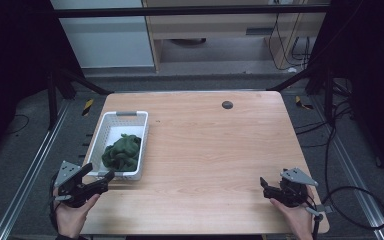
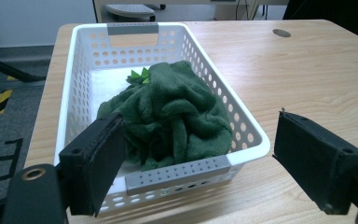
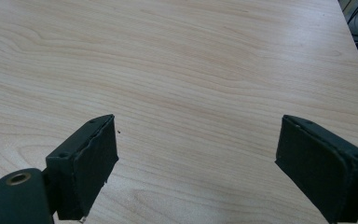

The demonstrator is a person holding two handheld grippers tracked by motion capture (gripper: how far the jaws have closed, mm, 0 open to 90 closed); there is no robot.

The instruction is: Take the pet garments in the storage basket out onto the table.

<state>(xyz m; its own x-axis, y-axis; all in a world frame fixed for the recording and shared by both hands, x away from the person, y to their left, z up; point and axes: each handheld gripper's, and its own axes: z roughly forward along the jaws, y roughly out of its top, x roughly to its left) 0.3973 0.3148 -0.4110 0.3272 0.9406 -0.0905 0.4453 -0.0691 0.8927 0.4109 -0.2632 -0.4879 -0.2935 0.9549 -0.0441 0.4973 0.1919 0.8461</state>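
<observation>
Just ahead of the left gripper [image 2: 198, 163], jaws spread wide and empty, a green cloth [image 2: 172, 116] lies bunched inside the white basket [image 2: 254, 133]. Right gripper [image 3: 196, 161] likewise gapes over bare table [image 3: 191, 60]. Risk: a jaw could catch the basket's near rim, dragging it.

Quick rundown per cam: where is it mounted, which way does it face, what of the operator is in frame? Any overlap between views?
High view: fixed above the person's side, looking forward and down on the wooden table; both hands, the left gripper and the right gripper enter from the bottom.
Left gripper view: rides the left gripper, facing the white basket holding the green cloth; its open fingers frame the near rim.
Right gripper view: rides the right gripper, facing bare tabletop between open fingers.
Shared: the high and left gripper views both show basket and cloth.
</observation>
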